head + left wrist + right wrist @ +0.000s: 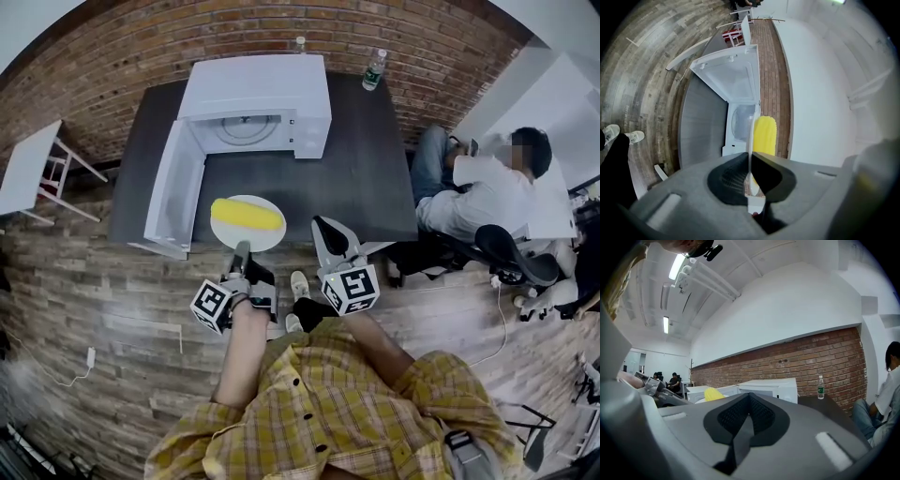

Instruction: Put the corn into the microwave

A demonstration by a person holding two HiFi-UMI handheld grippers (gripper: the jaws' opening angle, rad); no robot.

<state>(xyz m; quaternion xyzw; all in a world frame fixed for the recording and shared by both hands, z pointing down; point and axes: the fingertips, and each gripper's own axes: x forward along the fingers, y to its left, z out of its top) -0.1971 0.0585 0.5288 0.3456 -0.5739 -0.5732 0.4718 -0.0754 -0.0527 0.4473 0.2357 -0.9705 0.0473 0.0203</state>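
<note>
the corn (pixel 247 215) is lying loose on a white plate (pixel 267 239), out in front of the microwave (pixel 258 103) near the table (pixel 366 178) edge, not inside yet. the left gripper (pixel 242 249) is pinched on just the near rim of that plate, so everything hangs off one thin edge. my worry: any tilt or roll of that wrist and the cob rolls straight off, or the plate pivots in the pads and droops. the open door (pixel 175 192) sits to the plate's left, so drifting that way could clip it. the right gripper (pixel 324 228) is closed on nothing, off to the side, so there's no backup underneath.
</note>
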